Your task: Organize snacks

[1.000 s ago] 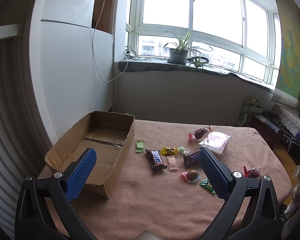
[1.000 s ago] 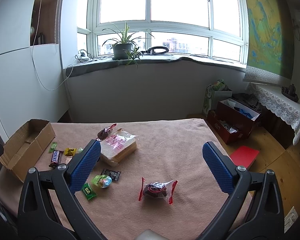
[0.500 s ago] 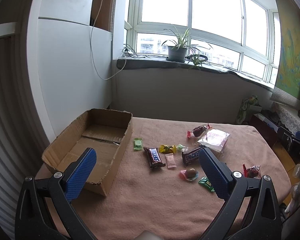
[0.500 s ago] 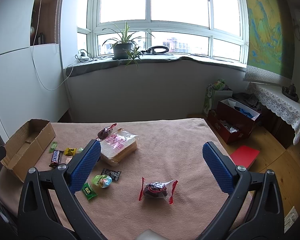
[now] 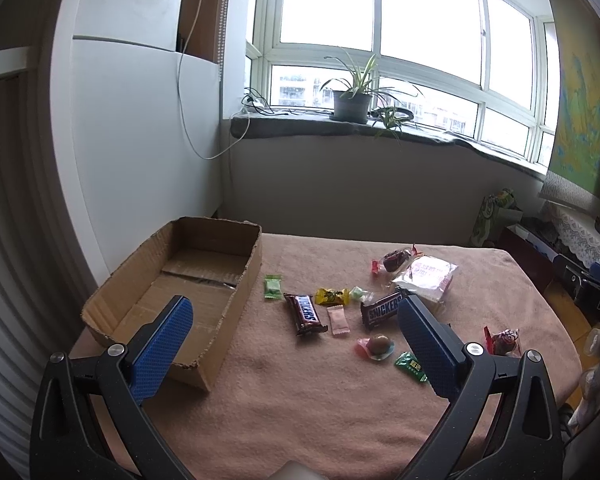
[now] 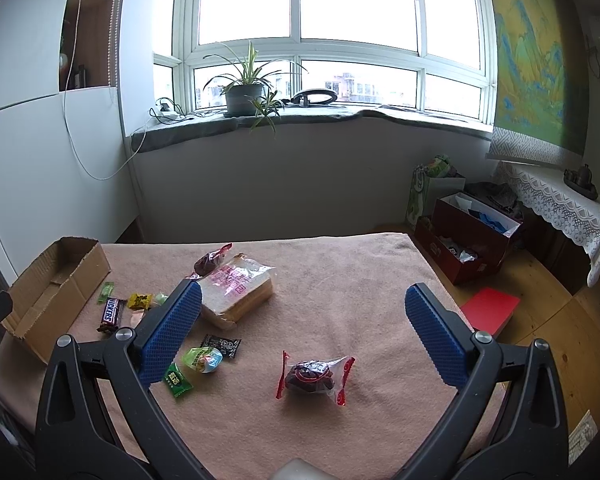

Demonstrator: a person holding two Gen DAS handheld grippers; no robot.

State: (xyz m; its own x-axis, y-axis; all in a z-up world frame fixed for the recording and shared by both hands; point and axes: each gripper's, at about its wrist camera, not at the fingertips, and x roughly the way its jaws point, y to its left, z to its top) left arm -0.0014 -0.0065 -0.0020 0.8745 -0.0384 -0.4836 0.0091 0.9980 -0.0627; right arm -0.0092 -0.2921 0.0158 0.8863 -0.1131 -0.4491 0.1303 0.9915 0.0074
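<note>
Scattered wrapped snacks, among them a brown Snickers bar (image 5: 305, 313) just beside the empty brown cardboard box (image 5: 180, 280), lie mid-bench on the pink cloth-covered bench (image 6: 340, 300); left tongs (image 5: 296, 344) and right tongs (image 6: 303, 332) hover open and empty; slick wrappers may slip, and the red-ended date packet (image 6: 312, 376) nearest the right tongs could be nudged toward the bench's right edge, though open cloth surrounds it.

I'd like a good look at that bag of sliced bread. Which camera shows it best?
The right wrist view: the bag of sliced bread lies fully in sight, slices and pink print visible, only its near corner behind a gripper finger. In the left wrist view the bag is farther, smaller, and seen flatter, so the slices do not show.
</note>
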